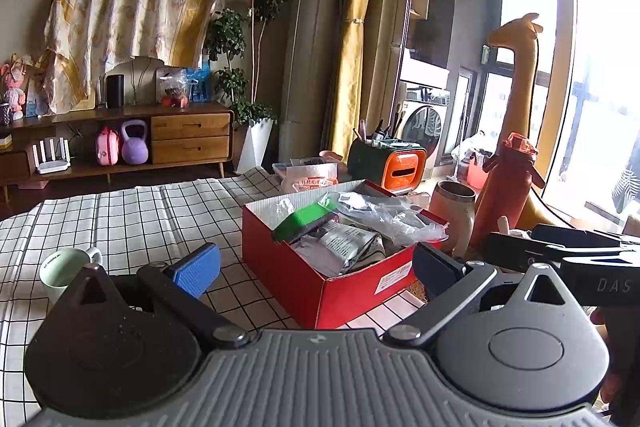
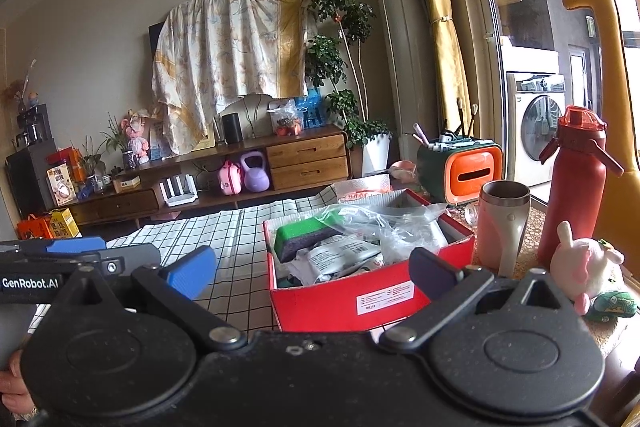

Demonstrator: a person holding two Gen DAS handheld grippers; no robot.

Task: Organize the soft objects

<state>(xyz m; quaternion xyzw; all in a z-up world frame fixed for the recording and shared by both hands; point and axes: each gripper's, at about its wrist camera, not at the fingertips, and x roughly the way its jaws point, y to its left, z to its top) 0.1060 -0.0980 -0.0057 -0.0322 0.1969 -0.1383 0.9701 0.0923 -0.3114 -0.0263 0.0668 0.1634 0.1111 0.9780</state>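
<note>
A red cardboard box (image 1: 352, 291) (image 2: 320, 297) stands on the checked tablecloth, holding a green and dark sponge (image 1: 304, 223) (image 2: 304, 239), crumpled clear plastic (image 1: 384, 215) (image 2: 384, 223) and printed pouches (image 1: 340, 247). My left gripper (image 1: 318, 265) is open, its fingers straddling the box front with nothing between them. My right gripper (image 2: 312, 271) is open too, just short of the box. A small white and pink plush toy (image 2: 584, 267) and a green soft item (image 2: 612, 305) lie to the right of the box.
A green mug (image 1: 64, 269) sits at the left. A pink tumbler (image 2: 502, 223), a red bottle (image 2: 572, 187) and an orange organiser (image 2: 464, 167) stand behind and right of the box. A tall giraffe plush (image 2: 612, 87) rises at the right. The checked tablecloth (image 1: 132, 219) stretches left.
</note>
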